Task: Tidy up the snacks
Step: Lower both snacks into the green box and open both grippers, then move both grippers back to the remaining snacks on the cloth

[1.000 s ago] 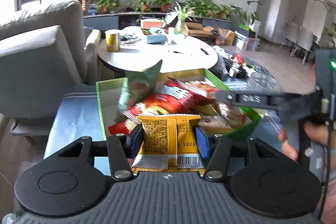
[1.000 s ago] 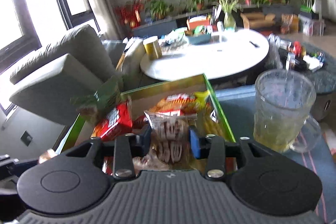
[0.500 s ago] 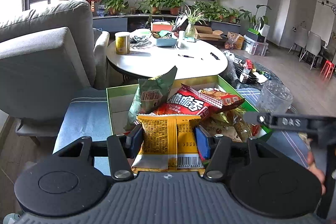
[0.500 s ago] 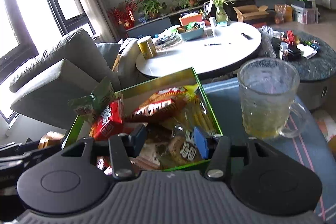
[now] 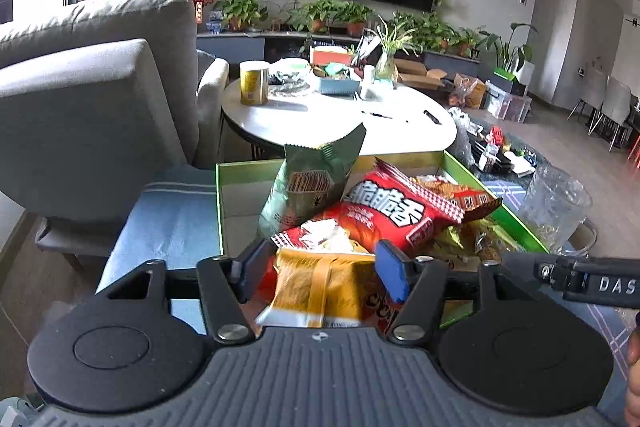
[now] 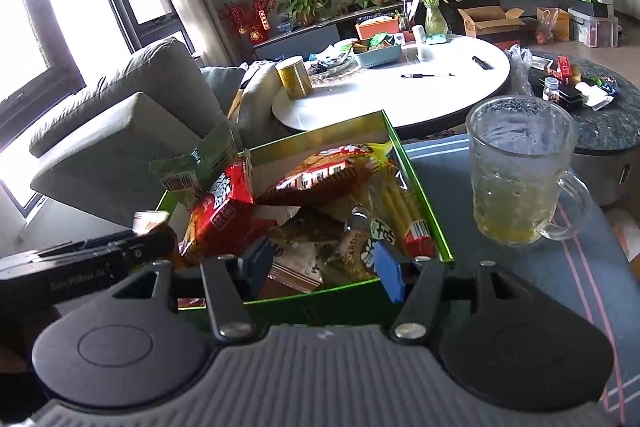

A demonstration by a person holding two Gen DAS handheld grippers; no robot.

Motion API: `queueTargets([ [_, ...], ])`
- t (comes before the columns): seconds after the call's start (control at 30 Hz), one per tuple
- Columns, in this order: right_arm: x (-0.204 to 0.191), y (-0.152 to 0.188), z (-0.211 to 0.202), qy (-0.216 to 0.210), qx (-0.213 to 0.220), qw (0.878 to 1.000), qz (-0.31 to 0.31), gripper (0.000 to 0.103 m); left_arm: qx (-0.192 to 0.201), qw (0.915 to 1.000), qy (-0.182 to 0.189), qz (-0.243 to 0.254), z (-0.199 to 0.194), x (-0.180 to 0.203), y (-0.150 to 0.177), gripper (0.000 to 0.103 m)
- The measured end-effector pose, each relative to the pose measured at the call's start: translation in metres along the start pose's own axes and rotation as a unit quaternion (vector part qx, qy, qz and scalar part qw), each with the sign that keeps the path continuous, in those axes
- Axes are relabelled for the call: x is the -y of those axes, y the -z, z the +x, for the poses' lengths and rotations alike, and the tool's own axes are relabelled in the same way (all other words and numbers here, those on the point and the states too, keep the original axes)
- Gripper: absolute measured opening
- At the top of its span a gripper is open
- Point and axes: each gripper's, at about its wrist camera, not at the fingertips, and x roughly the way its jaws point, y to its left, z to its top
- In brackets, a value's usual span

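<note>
Left gripper (image 5: 320,271), jaws opening, straddled the orange foil snack packet (image 5: 320,287), long axis along the fingers, over the green cardboard box (image 5: 219,203). Right gripper (image 6: 324,267) stood apart, empty, at the box's near wall

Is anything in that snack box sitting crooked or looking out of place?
Yes. In the green box the snacks lie in a loose heap, not rows. A green packet stands on end at the back left, poking above the rim, and a red packet lies tilted across the pile.
</note>
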Motion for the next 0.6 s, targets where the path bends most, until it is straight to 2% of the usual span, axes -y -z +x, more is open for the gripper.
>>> queueTargets([
  [0.17,-0.002,0.005,-0.003,-0.005,-0.004,1.000,0.002,0.084,0.002,1.0000,0.001,0.008,-0.010,0.002,0.000,0.060],
  [0.4,-0.009,0.011,-0.019,-0.011,-0.008,1.000,-0.011,0.084,-0.015,0.9998,0.010,0.013,-0.025,0.005,0.012,0.061],
  [0.6,-0.015,0.019,-0.034,-0.010,-0.010,1.000,-0.021,0.084,-0.010,0.9997,0.014,0.019,-0.047,0.009,0.018,0.061],
])
